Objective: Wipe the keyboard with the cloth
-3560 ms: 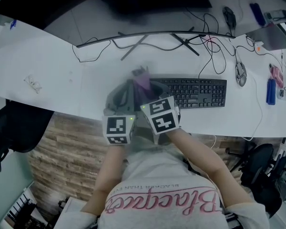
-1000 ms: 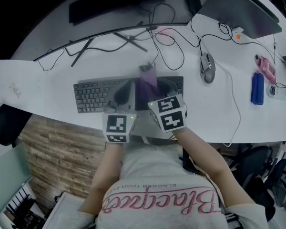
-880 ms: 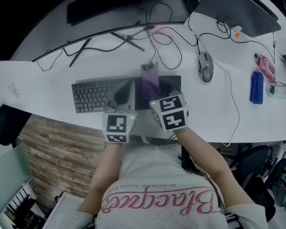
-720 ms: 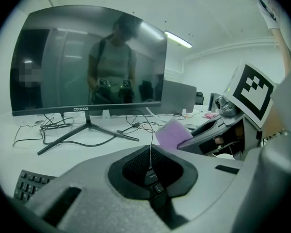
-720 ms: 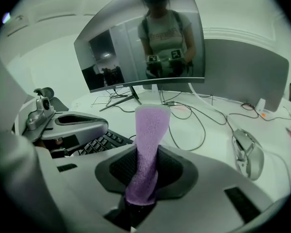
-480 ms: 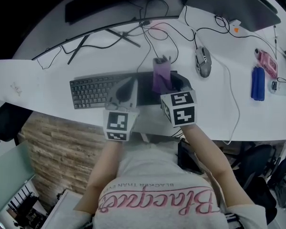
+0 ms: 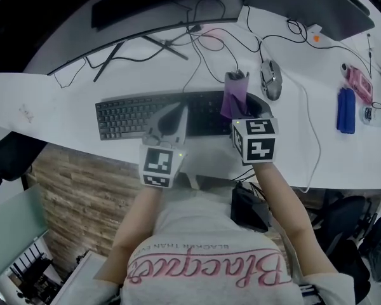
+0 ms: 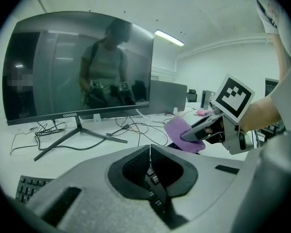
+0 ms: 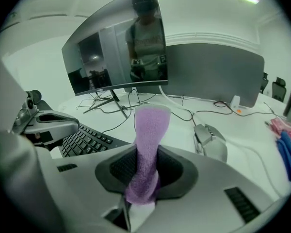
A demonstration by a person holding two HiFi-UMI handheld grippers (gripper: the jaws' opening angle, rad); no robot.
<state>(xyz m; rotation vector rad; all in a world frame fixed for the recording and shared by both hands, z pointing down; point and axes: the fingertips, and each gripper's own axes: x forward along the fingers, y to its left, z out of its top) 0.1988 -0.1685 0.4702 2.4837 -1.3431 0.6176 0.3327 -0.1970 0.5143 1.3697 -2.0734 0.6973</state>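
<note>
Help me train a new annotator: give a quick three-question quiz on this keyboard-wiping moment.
1. True or false: the left gripper is shut with nothing between its jaws.
2. Pick one: the right gripper is gripping A) a mouse, B) a purple cloth, C) a cable.
3. Fill in: in the head view, the cloth sits toward the keyboard's ___ end.

Key: 1 true; 2 B; 3 right.
</note>
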